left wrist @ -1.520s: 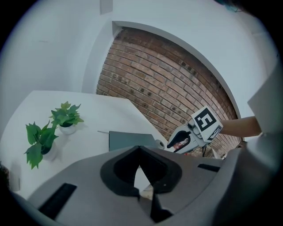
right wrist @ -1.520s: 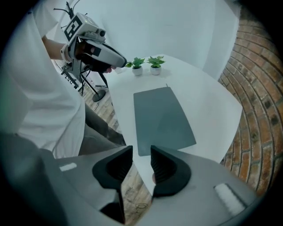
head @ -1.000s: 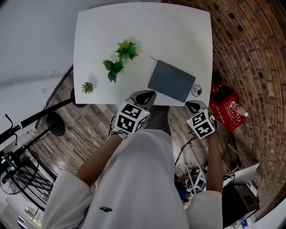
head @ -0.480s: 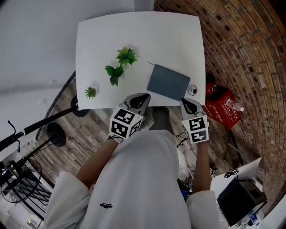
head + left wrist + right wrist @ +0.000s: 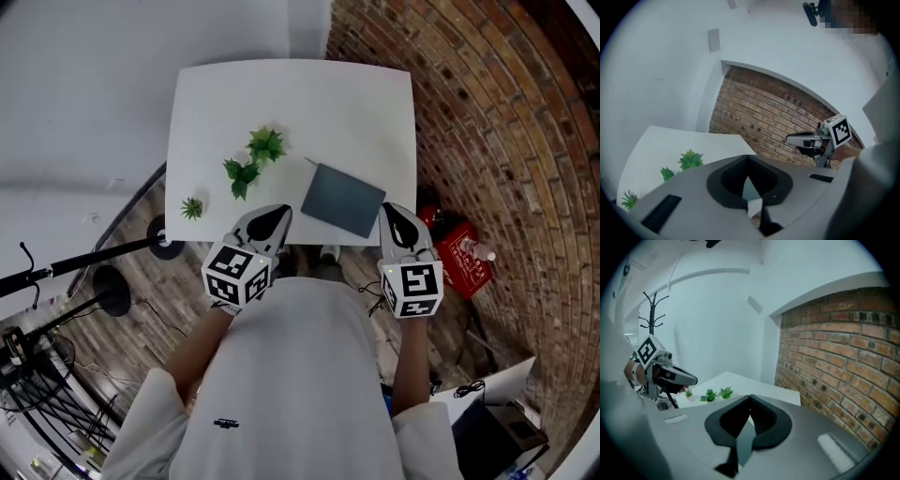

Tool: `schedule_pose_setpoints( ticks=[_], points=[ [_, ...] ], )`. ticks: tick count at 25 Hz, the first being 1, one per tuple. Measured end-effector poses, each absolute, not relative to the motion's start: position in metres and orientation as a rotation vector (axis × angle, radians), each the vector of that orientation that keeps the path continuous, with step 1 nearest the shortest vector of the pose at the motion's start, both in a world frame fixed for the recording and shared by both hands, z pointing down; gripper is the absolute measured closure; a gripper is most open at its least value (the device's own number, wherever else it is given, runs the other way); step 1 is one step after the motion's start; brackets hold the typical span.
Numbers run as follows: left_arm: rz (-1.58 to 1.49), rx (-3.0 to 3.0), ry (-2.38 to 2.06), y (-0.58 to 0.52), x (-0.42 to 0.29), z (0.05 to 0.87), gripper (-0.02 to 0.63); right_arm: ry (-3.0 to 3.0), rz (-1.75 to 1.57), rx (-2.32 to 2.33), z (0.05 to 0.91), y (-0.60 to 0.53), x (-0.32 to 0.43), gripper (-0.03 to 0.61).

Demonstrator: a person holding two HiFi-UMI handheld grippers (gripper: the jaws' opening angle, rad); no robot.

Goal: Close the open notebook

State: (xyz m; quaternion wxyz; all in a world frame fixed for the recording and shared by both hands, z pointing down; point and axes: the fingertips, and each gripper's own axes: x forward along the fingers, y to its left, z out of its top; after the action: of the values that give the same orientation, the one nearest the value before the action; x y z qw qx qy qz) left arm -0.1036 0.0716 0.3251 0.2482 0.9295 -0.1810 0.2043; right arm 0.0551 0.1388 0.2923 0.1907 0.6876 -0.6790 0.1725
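The notebook (image 5: 342, 200) lies shut on the white table (image 5: 291, 103), dark grey cover up, near the front edge and right of middle. My left gripper (image 5: 267, 221) hovers over the front edge just left of the notebook, jaws together and empty. My right gripper (image 5: 398, 223) hangs at the notebook's right front corner, also shut and holding nothing. In the left gripper view the jaws (image 5: 748, 157) meet at the tip, with the right gripper (image 5: 790, 138) off to the side. In the right gripper view the jaws (image 5: 750, 397) are likewise closed, and the left gripper (image 5: 693, 379) shows at the left.
Three small green plants (image 5: 266, 144), (image 5: 240, 173), (image 5: 192, 207) sit on the table's left half. A brick wall (image 5: 487, 122) runs along the right. A red box (image 5: 457, 253) stands on the floor by the table's right front corner, and a black stand base (image 5: 161, 246) sits left.
Both grippers have risen and now stand higher against the table's front edge. The notebook has stayed shut in place. A small round thing beside the notebook is now hidden behind the right gripper.
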Motion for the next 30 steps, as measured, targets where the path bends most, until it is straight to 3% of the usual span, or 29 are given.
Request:
schedule_pose_setpoints(
  ticks=[15, 30],
  points=[
    [0.307, 2.743, -0.715, 0.043, -0.099, 0.204, 0.606, -2.044, 0.108, 2.118, 0.16, 0.14, 0.09, 0.568],
    [0.19, 2.692, -0.791, 0.044, -0.095, 0.192, 0.606, -2.098, 0.114, 2.124, 0.176, 0.154, 0.072, 0.568]
  ],
)
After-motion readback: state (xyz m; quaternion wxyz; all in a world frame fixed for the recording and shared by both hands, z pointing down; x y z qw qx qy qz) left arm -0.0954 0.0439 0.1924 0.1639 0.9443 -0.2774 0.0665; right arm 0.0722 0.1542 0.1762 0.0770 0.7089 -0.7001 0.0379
